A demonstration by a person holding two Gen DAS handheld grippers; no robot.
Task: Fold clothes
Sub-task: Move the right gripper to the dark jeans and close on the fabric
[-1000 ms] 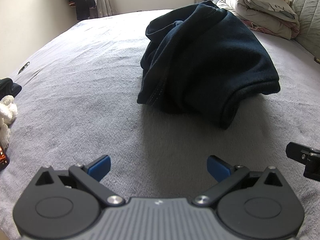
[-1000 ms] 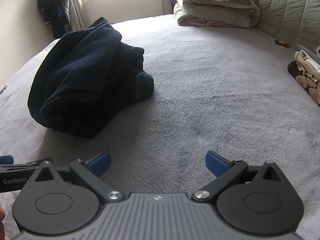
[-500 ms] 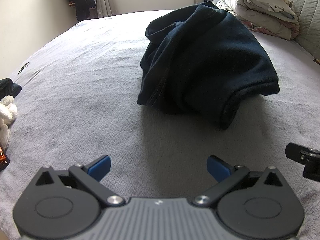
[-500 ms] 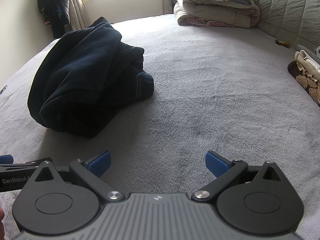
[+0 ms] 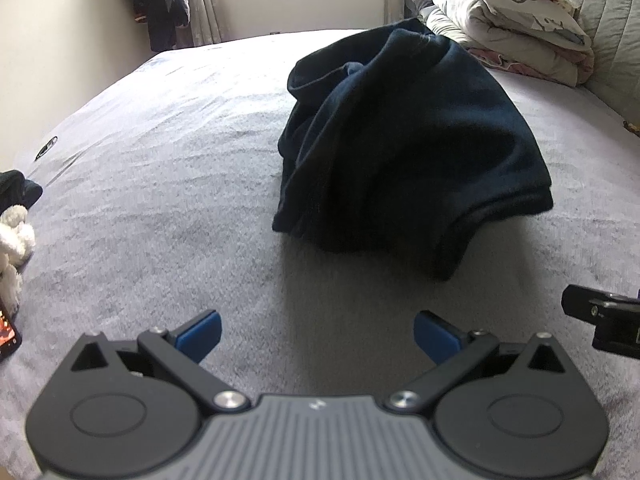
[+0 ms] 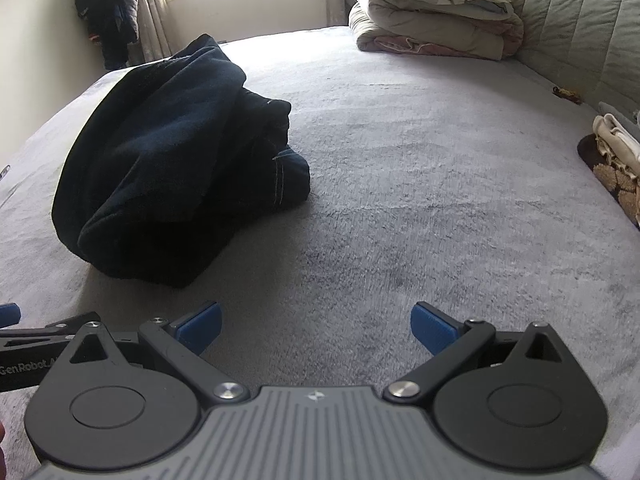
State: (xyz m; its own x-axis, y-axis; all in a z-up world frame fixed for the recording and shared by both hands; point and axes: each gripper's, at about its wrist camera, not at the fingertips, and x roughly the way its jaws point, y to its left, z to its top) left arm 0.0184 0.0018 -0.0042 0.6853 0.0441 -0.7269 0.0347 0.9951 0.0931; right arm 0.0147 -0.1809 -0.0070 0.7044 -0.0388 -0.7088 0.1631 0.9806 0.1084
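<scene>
A dark navy garment (image 5: 404,148) lies in a crumpled heap on the grey bed (image 5: 160,152). It also shows in the right wrist view (image 6: 172,160), left of centre. My left gripper (image 5: 318,332) is open and empty, hovering over the bed a short way in front of the heap. My right gripper (image 6: 316,326) is open and empty, in front of and to the right of the heap. The right gripper's edge shows at the right of the left wrist view (image 5: 600,320).
Folded quilts (image 5: 508,28) are stacked at the bed's far right by a padded headboard (image 6: 580,28). A white plush toy (image 5: 12,248) and a phone (image 5: 6,336) lie at the left edge. Folded cloth (image 6: 616,160) lies at the right edge. Dark coats (image 6: 110,12) hang by the window.
</scene>
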